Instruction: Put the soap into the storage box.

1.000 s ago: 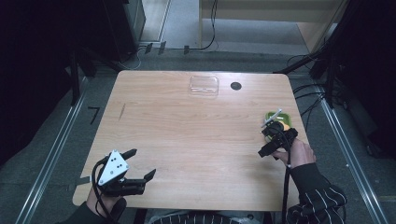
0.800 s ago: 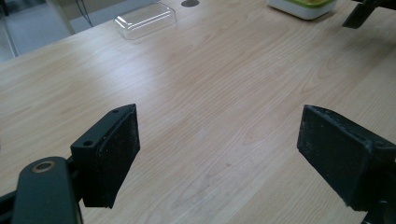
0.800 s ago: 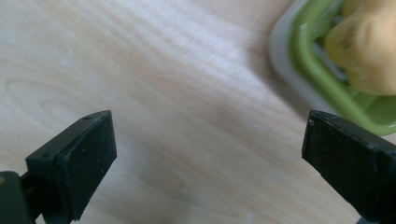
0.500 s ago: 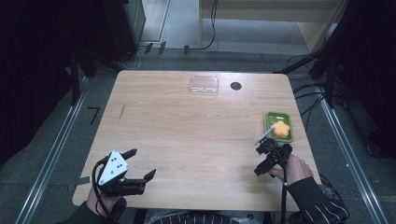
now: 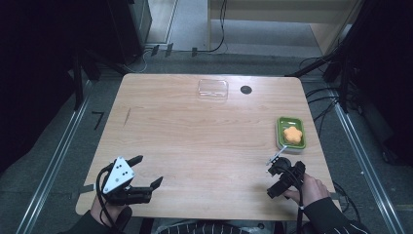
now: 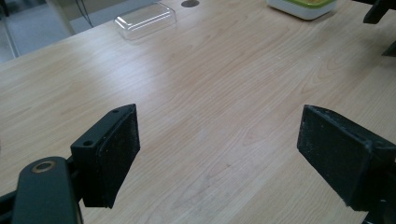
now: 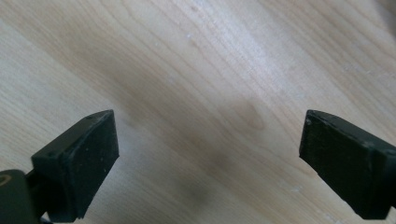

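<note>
The green tray (image 5: 290, 133) sits near the right edge of the table (image 5: 195, 136), with an orange flower-shaped piece (image 5: 292, 134) lying in it; I also catch the tray's white-and-green rim (image 6: 303, 7) at the top of the left gripper view. Just below the tray in the high view, toward my side of the table, I have the right gripper (image 5: 275, 175) apart from it and holding nothing. Its jaws have just been closing a little, yet they stand well apart, and in the right gripper view (image 7: 208, 163) I see bare wood grain and a soft shadow between them. Far across, near the table's front left corner, I have the left gripper (image 5: 141, 175) with its grey three-cornered plate on top, jaws spread wide and released; the left gripper view (image 6: 217, 154) shows plain tabletop between the pads. At the far side of the table a clear plastic lid (image 5: 213, 89) lies flat, and just beside it to the right is a small dark round hole (image 5: 246, 89).
</note>
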The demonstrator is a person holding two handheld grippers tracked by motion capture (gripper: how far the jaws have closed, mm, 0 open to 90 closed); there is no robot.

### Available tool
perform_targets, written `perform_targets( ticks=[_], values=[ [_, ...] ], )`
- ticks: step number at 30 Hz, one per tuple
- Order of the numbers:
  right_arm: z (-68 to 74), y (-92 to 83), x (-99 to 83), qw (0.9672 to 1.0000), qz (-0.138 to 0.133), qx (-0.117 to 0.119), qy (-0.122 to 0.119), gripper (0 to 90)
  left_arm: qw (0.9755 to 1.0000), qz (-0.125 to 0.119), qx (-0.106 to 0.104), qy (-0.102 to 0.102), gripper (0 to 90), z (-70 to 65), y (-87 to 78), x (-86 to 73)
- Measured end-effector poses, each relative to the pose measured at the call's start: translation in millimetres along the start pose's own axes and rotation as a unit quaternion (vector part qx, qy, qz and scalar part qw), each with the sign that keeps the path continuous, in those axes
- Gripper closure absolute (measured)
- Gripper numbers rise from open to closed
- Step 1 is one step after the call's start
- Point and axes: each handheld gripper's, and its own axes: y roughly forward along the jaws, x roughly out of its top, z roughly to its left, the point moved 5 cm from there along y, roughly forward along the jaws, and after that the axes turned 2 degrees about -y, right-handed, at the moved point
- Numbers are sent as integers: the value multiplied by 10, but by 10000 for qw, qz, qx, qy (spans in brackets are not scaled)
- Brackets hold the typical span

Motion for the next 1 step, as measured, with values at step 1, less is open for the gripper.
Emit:
perform_targets(
  ticks=[1],
  values=[
    [-8, -22, -2, 10000, -96, -2, 24, 76, 10000, 19, -12, 18, 136, -2, 4, 1]
  ],
)
